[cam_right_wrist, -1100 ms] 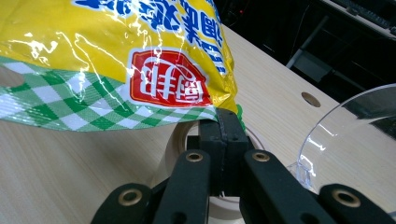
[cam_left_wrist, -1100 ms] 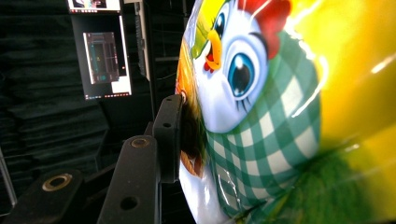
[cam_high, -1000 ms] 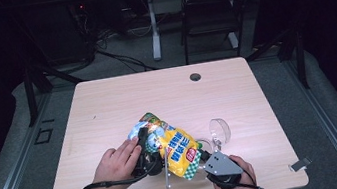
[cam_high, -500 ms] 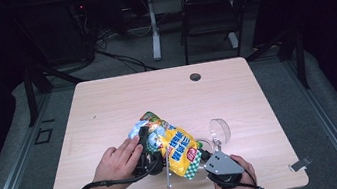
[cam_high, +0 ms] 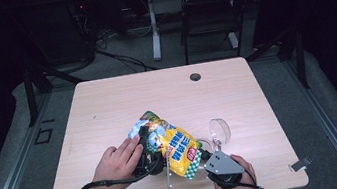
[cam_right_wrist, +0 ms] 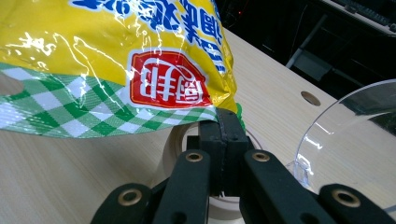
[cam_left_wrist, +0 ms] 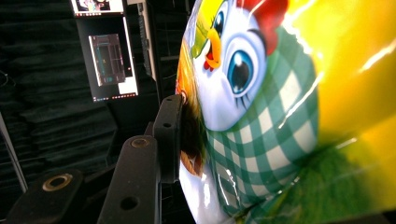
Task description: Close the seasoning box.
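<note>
I hold the yellow snack bag above the near middle of the table, between my 2 grippers: the left gripper clamps its chick-printed end, jaws part-open around it, while the right gripper pinches its checked corner, jaws fully closed.

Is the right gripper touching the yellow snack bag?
Touching. In the right gripper view the right gripper has its jaws shut on the bottom corner of the yellow snack bag, pinching the edge just below the green checked band.
</note>
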